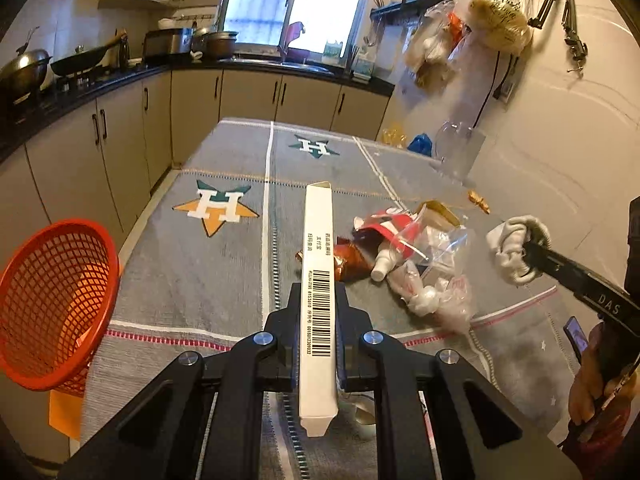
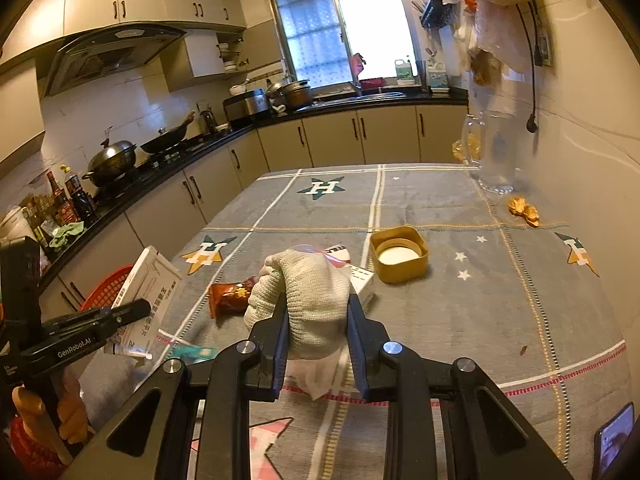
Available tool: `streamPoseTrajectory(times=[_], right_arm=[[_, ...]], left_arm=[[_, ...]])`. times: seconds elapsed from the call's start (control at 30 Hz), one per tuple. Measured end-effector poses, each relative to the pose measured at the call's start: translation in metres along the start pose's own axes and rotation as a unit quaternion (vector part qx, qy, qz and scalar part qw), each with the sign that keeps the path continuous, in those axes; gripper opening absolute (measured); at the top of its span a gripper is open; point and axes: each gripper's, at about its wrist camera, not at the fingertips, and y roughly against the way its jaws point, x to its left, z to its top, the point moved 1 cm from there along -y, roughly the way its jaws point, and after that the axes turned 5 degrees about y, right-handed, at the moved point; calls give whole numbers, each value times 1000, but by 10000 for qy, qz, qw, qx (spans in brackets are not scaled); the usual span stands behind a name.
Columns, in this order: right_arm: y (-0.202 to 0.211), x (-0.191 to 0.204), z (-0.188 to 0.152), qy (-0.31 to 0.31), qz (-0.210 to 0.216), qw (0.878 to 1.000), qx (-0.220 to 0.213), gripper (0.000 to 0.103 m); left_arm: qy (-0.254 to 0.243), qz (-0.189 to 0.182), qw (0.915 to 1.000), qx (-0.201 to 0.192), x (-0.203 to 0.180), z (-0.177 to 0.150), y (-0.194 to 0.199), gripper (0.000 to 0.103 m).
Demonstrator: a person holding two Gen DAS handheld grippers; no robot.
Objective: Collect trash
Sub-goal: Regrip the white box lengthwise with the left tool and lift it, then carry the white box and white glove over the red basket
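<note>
Left gripper [image 1: 318, 300] clamps a white box [image 1: 317, 280]; right gripper [image 2: 318, 320] clamps a sock [image 2: 308, 292]. A red basket [image 1: 56, 304] sits at frame left, wrappers [image 1: 400, 252] litter the centre of the tablecloth [image 1: 224, 272].

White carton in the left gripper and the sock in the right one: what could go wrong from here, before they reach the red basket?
1. The left gripper pinches the long white carton by its thin edges, well off its middle; it could pivot or slip out.
2. The red basket sits tilted at the table's edge; a bump could knock it off.
3. The right gripper holds the bunched white sock above a loose tissue, which could be dragged along.
</note>
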Motion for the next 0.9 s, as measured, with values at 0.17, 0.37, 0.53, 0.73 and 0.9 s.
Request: streamPoseTrajectory(times=[0.17,0.37,0.53,0.73,0.9], right_arm=[[-4,14,-1,108,195,9997,86,28],[-11,29,-1,171,406,9988,206,28],[-21,42,-1,258,580,9974,336,28],[-33,62,0,410,784,9948,496,28],[-41,85,3,602,904,9925,567,29]], left_arm=[[13,76,9999,-66,4,0,6,12],[6,166,9998,-147,10,-3,15,12],[76,265,9995,-172,18,-5,20,12],[190,396,9987,-248,32,-6,26,12],[336,512,9977,-305,47,-7,31,12]])
